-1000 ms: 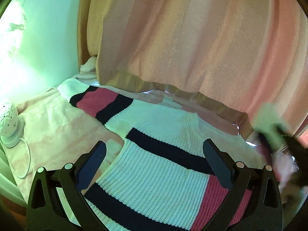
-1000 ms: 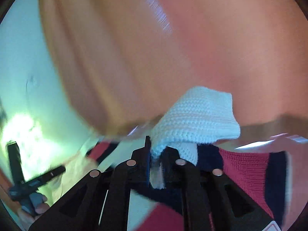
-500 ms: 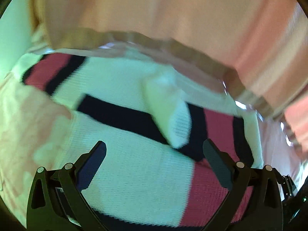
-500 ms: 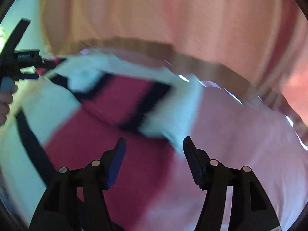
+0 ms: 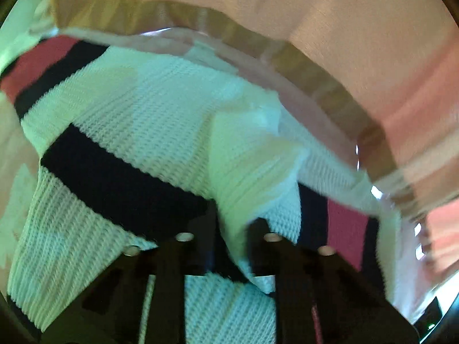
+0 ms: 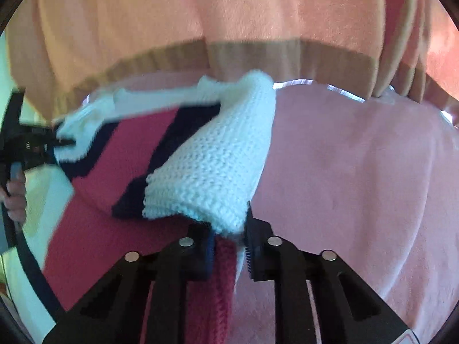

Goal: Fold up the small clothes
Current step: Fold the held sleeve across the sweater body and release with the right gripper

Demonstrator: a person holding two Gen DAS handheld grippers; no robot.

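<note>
A small knit sweater with white, navy and pink stripes lies on a pink blanket. My left gripper is shut on a white cuff of the folded-in sleeve over the sweater's body. My right gripper is shut on the sweater's right edge, a white knit fold with pink and navy layers under it. In the right wrist view the left gripper shows at the far left, pinching white knit.
A peach and pink striped curtain with a tan hem hangs just behind the sweater. The pink blanket spreads to the right of the sweater in the right wrist view.
Both grippers were open half a second ago and are now shut on the sweater. The right one had let go of the sleeve laid across the body; the left moved in onto its cuff.
</note>
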